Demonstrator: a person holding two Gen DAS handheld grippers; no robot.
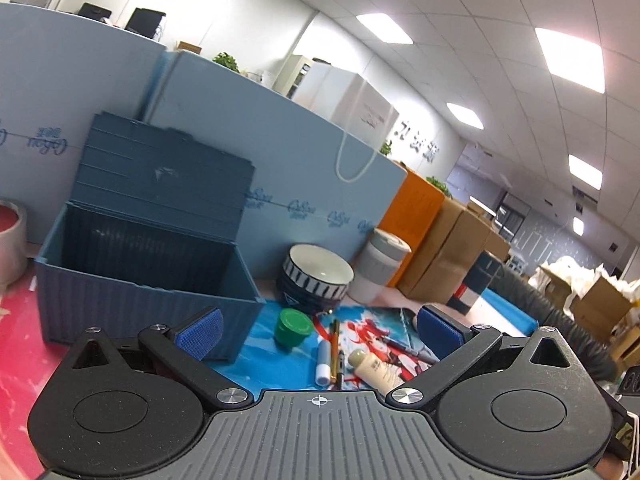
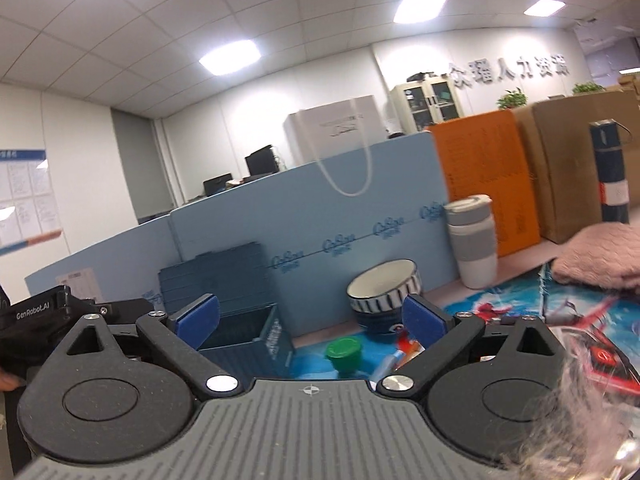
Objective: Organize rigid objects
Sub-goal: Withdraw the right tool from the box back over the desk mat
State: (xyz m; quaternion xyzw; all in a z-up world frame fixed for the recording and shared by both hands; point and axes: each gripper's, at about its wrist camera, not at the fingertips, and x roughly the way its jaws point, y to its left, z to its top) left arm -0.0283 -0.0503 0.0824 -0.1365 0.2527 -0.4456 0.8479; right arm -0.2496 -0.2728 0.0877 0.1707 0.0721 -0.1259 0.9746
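An open dark blue storage box [image 1: 140, 268] with its lid tilted back stands on the left of the desk. On the printed blue mat [image 1: 276, 364] lie a small green lidded pot [image 1: 292, 326], a white and blue stick [image 1: 322, 364], two pens [image 1: 336, 340] and a cream tube [image 1: 376, 368]. My left gripper [image 1: 319, 332] is open above them, holding nothing. In the right wrist view my right gripper [image 2: 311, 320] is open and empty, with the green pot [image 2: 344, 354] just ahead and the box [image 2: 244, 340] to its left.
A striped bowl [image 1: 316, 276] and a grey-banded white cup [image 1: 380, 264] stand against the light blue partition [image 1: 280, 152]. A red tape roll [image 1: 12, 236] sits far left. A pink fluffy cloth [image 2: 600, 260] lies right, before cardboard boxes [image 2: 568, 168].
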